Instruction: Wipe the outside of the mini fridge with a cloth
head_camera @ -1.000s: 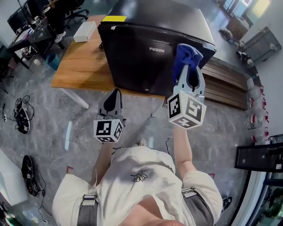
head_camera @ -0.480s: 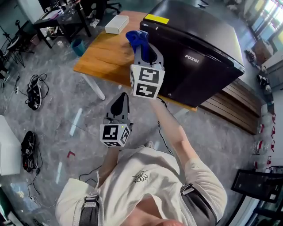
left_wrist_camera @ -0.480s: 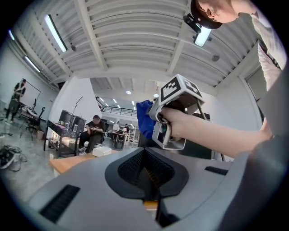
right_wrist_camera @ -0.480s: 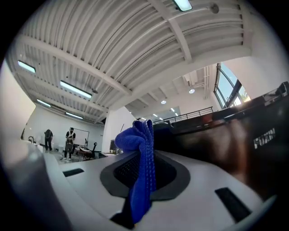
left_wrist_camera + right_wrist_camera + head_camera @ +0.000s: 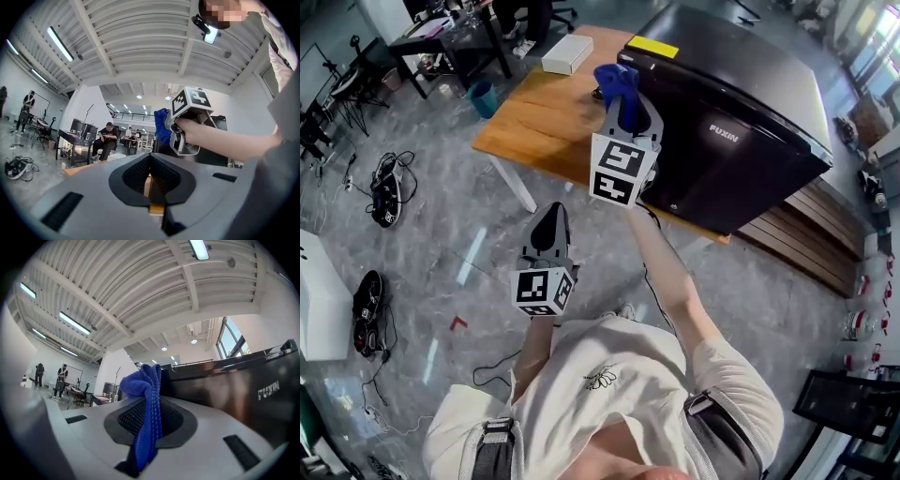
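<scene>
The black mini fridge [image 5: 741, 122] stands on a wooden table [image 5: 548, 112], its door marked FUXIN facing me. My right gripper [image 5: 625, 105] is shut on a blue cloth [image 5: 617, 82] and is raised beside the fridge's left front corner; whether the cloth touches the fridge I cannot tell. In the right gripper view the blue cloth [image 5: 146, 413] hangs from between the jaws, with the fridge [image 5: 243, 385] just to the right. My left gripper [image 5: 549, 228] hangs lower, over the floor, shut with nothing in it. The left gripper view shows the right gripper [image 5: 187, 124] and the cloth [image 5: 161, 125] ahead.
A white box [image 5: 566, 53] lies on the table's far side. A dark desk [image 5: 455, 37] with chairs and a blue bin [image 5: 484, 97] stand at the back left. Cables [image 5: 386, 187] lie on the grey floor. A slatted wooden bench [image 5: 811, 234] runs along the right.
My right gripper has carried the cloth from the fridge door's right side across to its left front corner. The left gripper has barely moved.
</scene>
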Action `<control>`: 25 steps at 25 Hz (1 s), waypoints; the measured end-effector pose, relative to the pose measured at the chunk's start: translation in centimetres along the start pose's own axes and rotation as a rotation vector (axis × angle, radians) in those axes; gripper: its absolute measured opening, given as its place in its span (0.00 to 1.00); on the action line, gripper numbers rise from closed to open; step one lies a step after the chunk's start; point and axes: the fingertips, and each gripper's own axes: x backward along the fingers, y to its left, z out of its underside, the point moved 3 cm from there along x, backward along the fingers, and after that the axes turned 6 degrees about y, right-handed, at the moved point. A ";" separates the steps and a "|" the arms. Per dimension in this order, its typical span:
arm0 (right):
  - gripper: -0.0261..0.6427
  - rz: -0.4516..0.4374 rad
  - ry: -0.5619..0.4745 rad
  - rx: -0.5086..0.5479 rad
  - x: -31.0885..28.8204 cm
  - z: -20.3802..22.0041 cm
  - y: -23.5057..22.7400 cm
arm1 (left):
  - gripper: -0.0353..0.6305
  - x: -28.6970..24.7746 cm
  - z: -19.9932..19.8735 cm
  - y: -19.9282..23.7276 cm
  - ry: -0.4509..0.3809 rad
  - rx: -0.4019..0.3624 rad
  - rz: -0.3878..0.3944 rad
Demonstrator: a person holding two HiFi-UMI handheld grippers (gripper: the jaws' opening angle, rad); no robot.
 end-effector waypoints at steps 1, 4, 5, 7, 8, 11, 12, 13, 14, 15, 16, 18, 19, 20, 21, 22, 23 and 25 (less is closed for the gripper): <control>0.13 0.014 -0.006 0.014 0.3 0.0 -0.4 | 0.06 -0.2 -0.1 -0.2 -0.002 -0.002 0.009; 0.13 0.062 -0.027 0.061 1.8 0.0 -1.8 | 0.06 -0.8 -0.1 -1.1 -0.001 -0.014 0.041; 0.13 0.078 -0.035 0.076 2.4 0.0 -2.5 | 0.06 -1.0 0.0 -1.5 0.002 -0.017 0.053; 0.13 0.111 -0.043 0.093 3.9 -0.1 -4.1 | 0.06 -1.7 0.0 -2.3 0.005 -0.013 0.082; 0.13 0.132 -0.046 0.093 4.7 -0.2 -5.1 | 0.06 -2.2 0.0 -2.8 0.005 -0.012 0.100; 0.13 0.225 -0.061 0.093 7.2 -0.3 -9.0 | 0.06 -3.4 0.1 -4.5 0.012 -0.028 0.162; 0.13 0.259 -0.064 0.094 8.0 -0.3 -10.3 | 0.06 -3.8 0.2 -5.1 0.015 -0.032 0.181; 0.13 0.291 -0.065 0.096 8.7 -0.3 -11.5 | 0.06 -4.1 0.3 -5.6 0.019 -0.034 0.199; 0.13 0.320 -0.064 0.098 9.4 -0.2 -12.7 | 0.06 -4.5 0.4 -6.0 0.024 -0.034 0.216; 0.13 0.344 -0.062 0.099 10.1 -0.1 -13.7 | 0.06 -4.8 0.6 -6.5 0.027 -0.033 0.233; 0.13 0.366 -0.060 0.099 10.6 -0.1 -14.8 | 0.06 -5.1 0.7 -6.9 0.030 -0.034 0.249; 0.13 0.413 -0.058 0.096 11.7 -0.1 -16.8 | 0.06 -5.7 0.7 -7.9 0.032 -0.038 0.279; 0.13 0.442 -0.058 0.094 12.3 -0.1 -17.9 | 0.06 -6.0 0.8 -8.4 0.033 -0.039 0.294; 0.13 0.471 -0.058 0.092 12.9 -0.1 -19.0 | 0.06 -6.2 0.9 -8.8 0.034 -0.041 0.309; 0.13 0.501 -0.057 0.089 13.4 -0.1 -20.2 | 0.06 -6.4 1.0 -9.3 0.037 -0.043 0.324; 0.13 0.528 -0.056 0.086 14.0 0.0 -21.3 | 0.06 -6.6 1.1 -9.7 0.041 -0.044 0.337; 0.13 0.555 -0.054 0.082 14.5 0.0 -22.4 | 0.06 -6.9 1.1 -10.0 0.044 -0.044 0.350; 0.13 0.611 -0.049 0.081 15.5 0.1 -24.4 | 0.06 -7.3 1.2 -10.8 0.047 -0.042 0.378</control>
